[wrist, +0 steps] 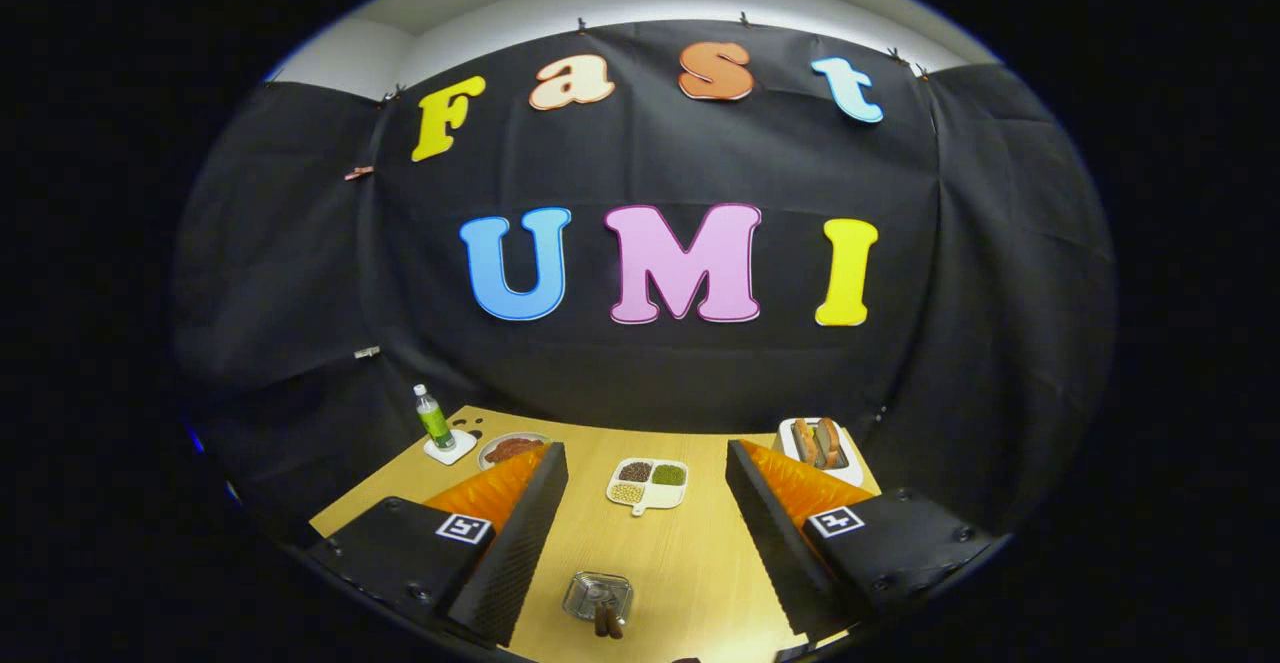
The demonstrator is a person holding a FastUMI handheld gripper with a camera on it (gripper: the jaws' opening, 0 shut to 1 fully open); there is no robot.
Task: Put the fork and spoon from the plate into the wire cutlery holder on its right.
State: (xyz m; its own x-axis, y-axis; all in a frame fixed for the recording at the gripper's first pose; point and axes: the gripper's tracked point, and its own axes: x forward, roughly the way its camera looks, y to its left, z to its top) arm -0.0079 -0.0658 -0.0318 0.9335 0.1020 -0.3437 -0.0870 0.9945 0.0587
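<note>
My gripper [645,455] is open and held high over the wooden table [690,563], with nothing between its fingers [520,533]. Down between the fingers, close to me, stands a small silvery wire holder [597,593]. Two brown handles [607,621] stick out of it towards me; I cannot tell which utensils they belong to. A white plate [510,448] with something reddish-brown on it lies beyond the left fingertip, partly hidden by it.
A white divided dish [647,483] of beans and grains lies ahead, between the fingertips. A green bottle [433,417] stands on a white coaster at the far left. A white toaster [820,443] holding bread slices sits beyond the right finger. Black cloth walls the table in.
</note>
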